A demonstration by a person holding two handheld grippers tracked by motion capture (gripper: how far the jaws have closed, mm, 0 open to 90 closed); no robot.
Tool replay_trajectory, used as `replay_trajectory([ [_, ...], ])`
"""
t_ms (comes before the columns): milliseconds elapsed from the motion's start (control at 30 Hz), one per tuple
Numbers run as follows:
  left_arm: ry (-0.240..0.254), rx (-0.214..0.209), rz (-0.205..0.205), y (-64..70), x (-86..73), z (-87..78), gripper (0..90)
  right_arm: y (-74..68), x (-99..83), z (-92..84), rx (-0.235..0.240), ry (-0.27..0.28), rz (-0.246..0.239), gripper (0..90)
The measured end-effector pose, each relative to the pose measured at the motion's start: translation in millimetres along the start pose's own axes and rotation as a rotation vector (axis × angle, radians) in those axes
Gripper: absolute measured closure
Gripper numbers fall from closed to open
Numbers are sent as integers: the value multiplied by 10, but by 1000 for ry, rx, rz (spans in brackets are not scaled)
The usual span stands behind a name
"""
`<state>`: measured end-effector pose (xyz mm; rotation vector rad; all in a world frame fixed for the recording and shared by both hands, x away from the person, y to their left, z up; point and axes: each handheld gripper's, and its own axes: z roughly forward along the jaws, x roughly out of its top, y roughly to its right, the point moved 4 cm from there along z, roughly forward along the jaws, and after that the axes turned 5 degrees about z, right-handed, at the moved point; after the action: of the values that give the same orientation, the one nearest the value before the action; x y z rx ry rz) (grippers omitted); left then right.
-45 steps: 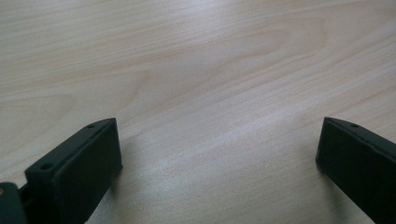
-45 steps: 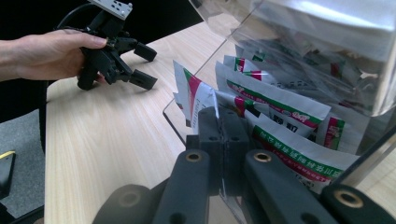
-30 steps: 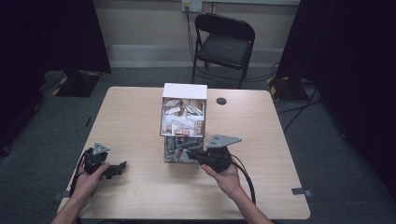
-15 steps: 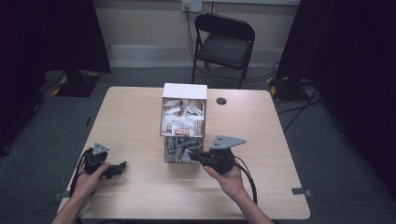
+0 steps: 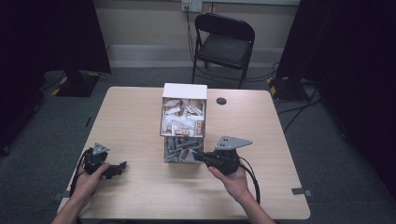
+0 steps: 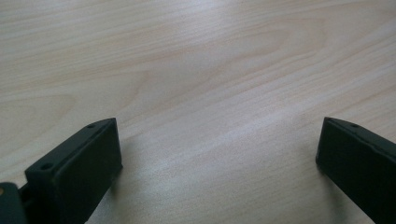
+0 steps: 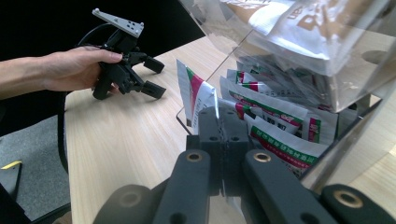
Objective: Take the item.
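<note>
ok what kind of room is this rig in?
Probably a lab or recording studio, not a home. A bare wooden table stands on grey carpet, black curtains hang at both sides, a folding chair sits by the wall, and cables trail across the floor.

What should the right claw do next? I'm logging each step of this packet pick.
Probably draw back toward the person: the right claw is shut on a packet at the clear box's lower opening, so pulling should free it from the others.
</note>
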<state>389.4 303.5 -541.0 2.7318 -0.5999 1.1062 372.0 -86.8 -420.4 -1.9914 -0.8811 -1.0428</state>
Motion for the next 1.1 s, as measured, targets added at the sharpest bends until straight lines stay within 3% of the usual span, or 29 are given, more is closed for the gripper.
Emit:
replay_trajectory([
  [1100, 0, 0, 0, 0, 0, 0, 0, 132, 26, -394, -52, 55, 27, 900],
])
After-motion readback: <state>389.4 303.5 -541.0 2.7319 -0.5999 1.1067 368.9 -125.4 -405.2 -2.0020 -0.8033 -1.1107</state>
